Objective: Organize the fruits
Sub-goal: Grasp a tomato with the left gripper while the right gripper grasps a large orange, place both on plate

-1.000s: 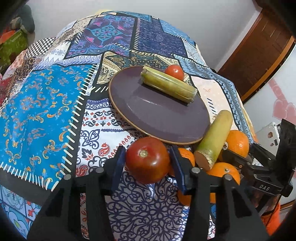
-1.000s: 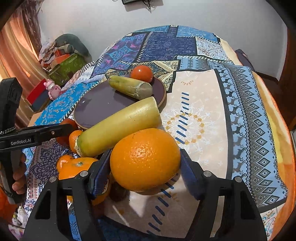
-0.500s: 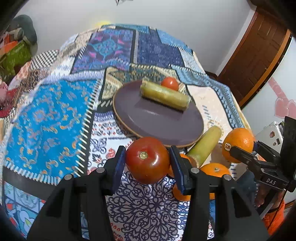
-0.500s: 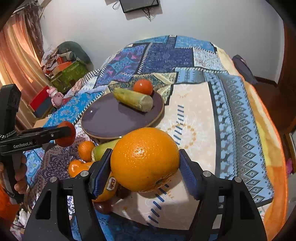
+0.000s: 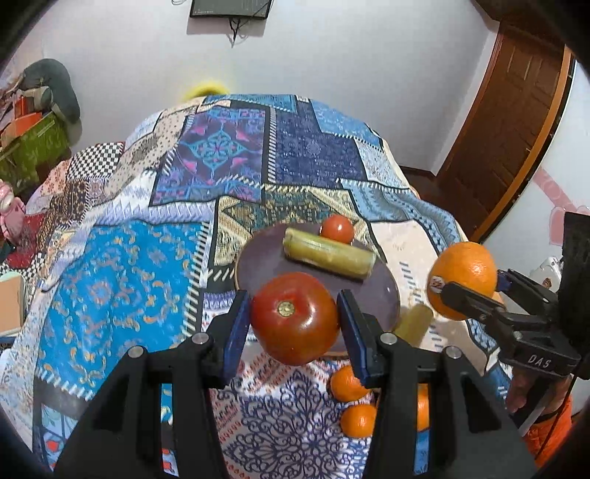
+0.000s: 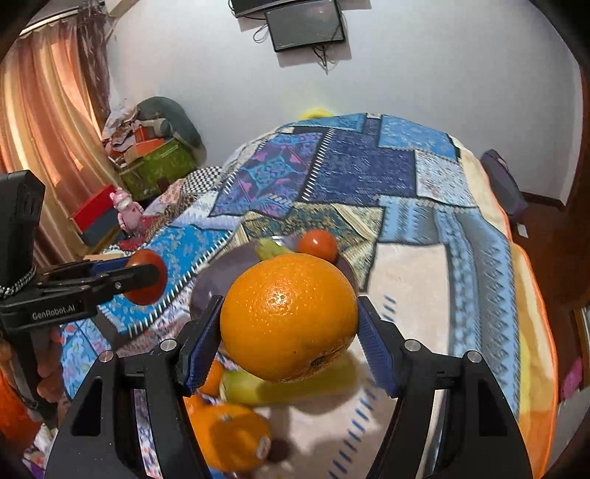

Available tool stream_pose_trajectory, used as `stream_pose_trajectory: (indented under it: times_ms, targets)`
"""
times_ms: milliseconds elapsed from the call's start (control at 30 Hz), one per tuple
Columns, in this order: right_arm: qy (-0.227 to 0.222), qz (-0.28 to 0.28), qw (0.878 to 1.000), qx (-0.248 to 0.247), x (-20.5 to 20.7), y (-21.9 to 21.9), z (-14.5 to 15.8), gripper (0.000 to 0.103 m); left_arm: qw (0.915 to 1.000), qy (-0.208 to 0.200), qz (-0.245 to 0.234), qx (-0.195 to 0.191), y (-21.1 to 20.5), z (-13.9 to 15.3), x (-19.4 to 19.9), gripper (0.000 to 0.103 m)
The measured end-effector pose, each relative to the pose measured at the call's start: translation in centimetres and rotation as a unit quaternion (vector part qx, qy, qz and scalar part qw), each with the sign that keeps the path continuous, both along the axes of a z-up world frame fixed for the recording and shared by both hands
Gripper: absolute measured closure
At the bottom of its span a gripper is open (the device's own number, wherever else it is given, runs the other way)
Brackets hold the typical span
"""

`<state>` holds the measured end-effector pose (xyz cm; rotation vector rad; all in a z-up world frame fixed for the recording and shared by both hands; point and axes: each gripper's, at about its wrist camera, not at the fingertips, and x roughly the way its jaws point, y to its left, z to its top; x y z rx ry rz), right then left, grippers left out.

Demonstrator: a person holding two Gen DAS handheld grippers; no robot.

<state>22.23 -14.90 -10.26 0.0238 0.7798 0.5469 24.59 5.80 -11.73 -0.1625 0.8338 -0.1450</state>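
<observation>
My left gripper (image 5: 295,324) is shut on a large red tomato (image 5: 294,318) and holds it in the air above the near rim of the purple plate (image 5: 258,263). My right gripper (image 6: 289,339) is shut on a big orange (image 6: 289,317), also lifted; it shows in the left wrist view (image 5: 462,280) to the right of the plate. On the plate lie a green sugarcane piece (image 5: 328,256) and a small tomato (image 5: 336,229). Another sugarcane piece (image 6: 287,387) and several small oranges (image 5: 356,420) lie on the bedspread below.
The patchwork bedspread (image 5: 121,272) covers the bed. A wooden door (image 5: 509,125) stands at the right. Boxes and clutter (image 6: 155,162) sit by the curtain at the left. A screen (image 6: 306,24) hangs on the wall.
Both grippers have risen well above the bed with their fruit. The plate and loose fruit now look smaller and farther below.
</observation>
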Motion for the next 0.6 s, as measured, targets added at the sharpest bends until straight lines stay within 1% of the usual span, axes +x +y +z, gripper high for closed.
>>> stream_pose_trajectory:
  times_ms: [133, 300, 433, 600]
  targets:
    - [0.001, 0.011, 1.0, -0.005, 1.2, 1.5, -0.3, 0.036, 1.0, -0.005, 0.002, 0.005, 0.1, 0.3, 1.3, 0.055]
    - [0.013, 0.027, 0.999, -0.014, 2.7, 3.2, -1.3, 0.036, 1.0, -0.001, 0.006, 0.008, 0.3, -0.2, 3.2, 0.055]
    - [0.021, 0.039, 0.999, -0.031, 3.6, 4.3, -2.2, 0.036, 0.9998, 0.008, 0.01, 0.014, 0.5, -1.1, 4.9, 0.055]
    - [0.034, 0.054, 0.997, -0.054, 4.5, 5.6, -3.5, 0.036, 0.9993, 0.03, 0.01, 0.02, 0.6, -2.9, 7.0, 0.055]
